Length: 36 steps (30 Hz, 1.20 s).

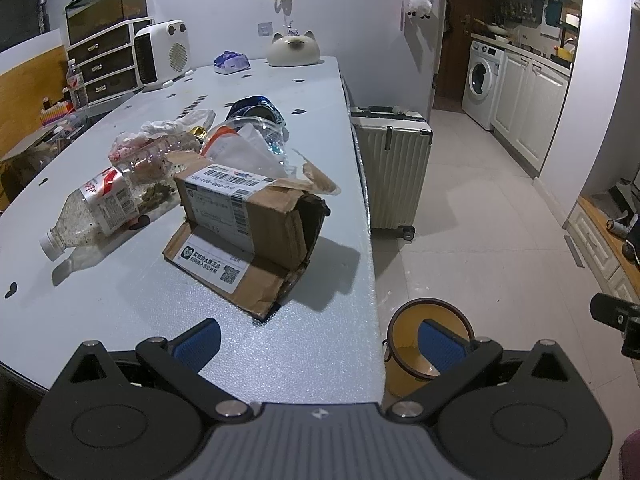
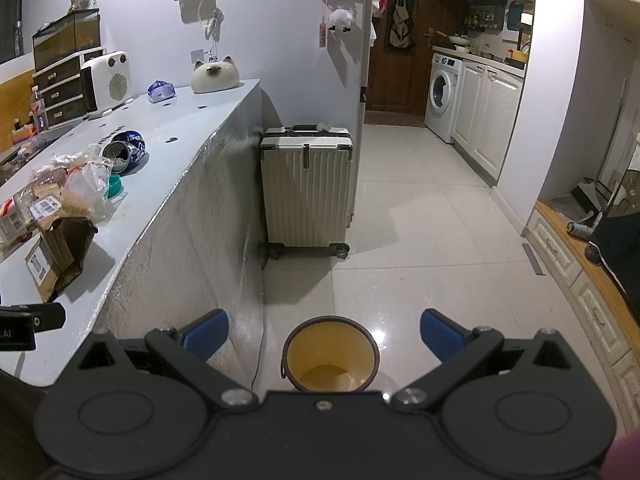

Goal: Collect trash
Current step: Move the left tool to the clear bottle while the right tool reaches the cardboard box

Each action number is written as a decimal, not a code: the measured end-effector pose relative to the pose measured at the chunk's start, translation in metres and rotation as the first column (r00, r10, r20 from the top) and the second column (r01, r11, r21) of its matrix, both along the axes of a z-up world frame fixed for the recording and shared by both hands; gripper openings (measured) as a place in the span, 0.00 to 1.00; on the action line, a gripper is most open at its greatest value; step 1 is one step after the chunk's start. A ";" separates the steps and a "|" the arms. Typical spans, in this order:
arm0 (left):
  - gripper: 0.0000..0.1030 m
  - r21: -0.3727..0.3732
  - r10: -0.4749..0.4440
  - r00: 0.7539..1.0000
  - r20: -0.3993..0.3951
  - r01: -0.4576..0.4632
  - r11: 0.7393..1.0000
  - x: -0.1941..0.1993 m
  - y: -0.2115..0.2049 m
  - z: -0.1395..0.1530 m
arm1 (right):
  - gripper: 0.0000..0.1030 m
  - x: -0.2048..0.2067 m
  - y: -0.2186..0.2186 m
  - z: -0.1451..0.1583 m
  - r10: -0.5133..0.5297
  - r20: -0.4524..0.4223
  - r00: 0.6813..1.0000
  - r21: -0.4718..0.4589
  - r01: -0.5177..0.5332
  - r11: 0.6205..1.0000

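Left gripper [image 1: 320,344] hovering wide open, empty; torn brown cardboard box [image 1: 256,216] lying just ahead on pale table [image 1: 312,360]. Right gripper [image 2: 324,334] gaping empty above round yellow bin [image 2: 330,354].

cardboard box [image 1: 248,216] top label: barcode, number partly readable "105-105-0..."
box flap label: QR code, Chinese text unreadable
bottle [image 1: 94,210] label: red print, illegible

Left wrist view: looks forward from just above the near end of the table [image 1: 280,360], close to the box [image 1: 248,216] at frame centre, with the floor at right. Right wrist view: sits off the table's edge, facing down the floor, directly above the bin [image 2: 330,356] at lower centre. Both views share the table, bin, suitcase [image 1: 394,172] and washer [image 2: 442,96].
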<state>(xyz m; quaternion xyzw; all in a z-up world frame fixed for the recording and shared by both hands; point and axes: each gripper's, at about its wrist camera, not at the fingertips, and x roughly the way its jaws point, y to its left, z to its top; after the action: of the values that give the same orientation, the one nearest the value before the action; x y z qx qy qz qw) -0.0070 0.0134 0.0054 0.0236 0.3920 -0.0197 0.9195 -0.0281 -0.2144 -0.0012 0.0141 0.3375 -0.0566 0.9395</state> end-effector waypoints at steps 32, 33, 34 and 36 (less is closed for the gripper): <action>1.00 -0.030 0.329 0.933 0.143 -0.328 0.944 0.003 0.169 -0.011 | 1.00 0.112 0.117 -0.005 0.445 0.356 0.822 0.231 -0.539 0.810; 1.00 -0.046 0.330 0.933 0.146 -0.326 0.944 0.001 0.175 -0.012 | 1.00 0.117 0.120 -0.006 0.452 0.356 0.818 0.248 -0.549 0.798; 1.00 -0.058 0.330 0.932 0.147 -0.325 0.944 0.000 0.179 -0.013 | 1.00 0.122 0.124 -0.007 0.460 0.359 0.812 0.263 -0.561 0.785; 1.00 -0.068 0.334 0.932 0.142 -0.328 0.942 -0.002 0.188 -0.016 | 1.00 0.131 0.137 -0.009 0.489 0.364 0.793 0.273 -0.592 0.758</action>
<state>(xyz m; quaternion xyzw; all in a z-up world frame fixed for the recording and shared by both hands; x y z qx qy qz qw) -0.0091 0.2015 -0.0104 -0.0612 0.3188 0.1288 0.9370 0.1034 -0.0773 -0.0105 0.1010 0.1997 0.2873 0.9313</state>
